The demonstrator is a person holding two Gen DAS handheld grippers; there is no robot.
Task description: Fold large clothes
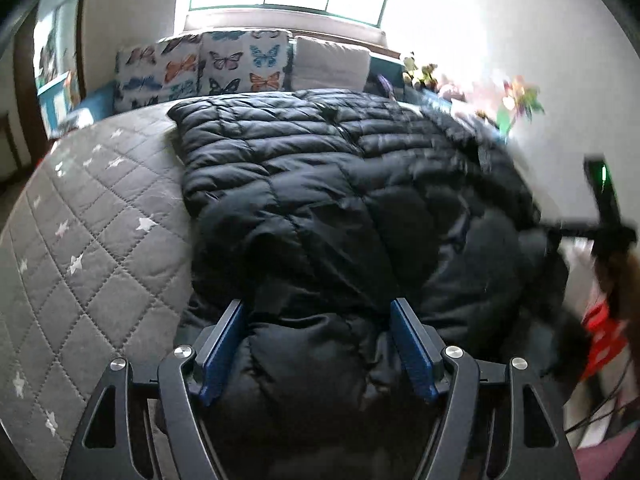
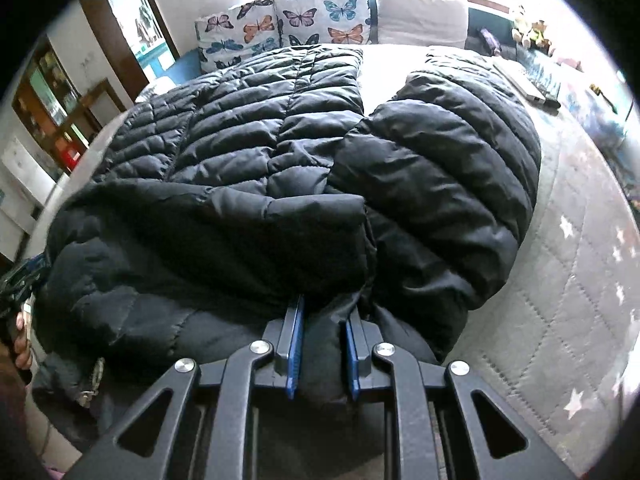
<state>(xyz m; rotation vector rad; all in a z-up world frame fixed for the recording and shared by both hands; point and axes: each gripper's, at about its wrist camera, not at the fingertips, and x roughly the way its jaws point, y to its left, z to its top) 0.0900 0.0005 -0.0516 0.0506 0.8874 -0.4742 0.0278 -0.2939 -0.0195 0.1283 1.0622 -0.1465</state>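
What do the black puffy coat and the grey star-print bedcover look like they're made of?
Black puffy quilted coat: apparently smooth synthetic shell, nylon or polyester, with a slight sheen; stitched channels bulge, suggesting down or fibre fill. Grey star-print quilted bedcover: matte woven fabric, likely cotton or microfibre; diamond stitching shows thin padding.

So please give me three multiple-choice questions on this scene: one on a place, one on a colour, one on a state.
1. Where does the jacket lie?
A. on the bed
B. on a chair
C. on the floor

2. What colour are the gripper pads?
A. red
B. blue
C. yellow

3. How does the right gripper stand?
A. wide open, nothing between
B. out of view
C. shut on the jacket

Answers: 1 A, it is spread over the grey quilt; 2 B, blue strips line the fingers; 3 C, jacket fabric is pinched between its pads.
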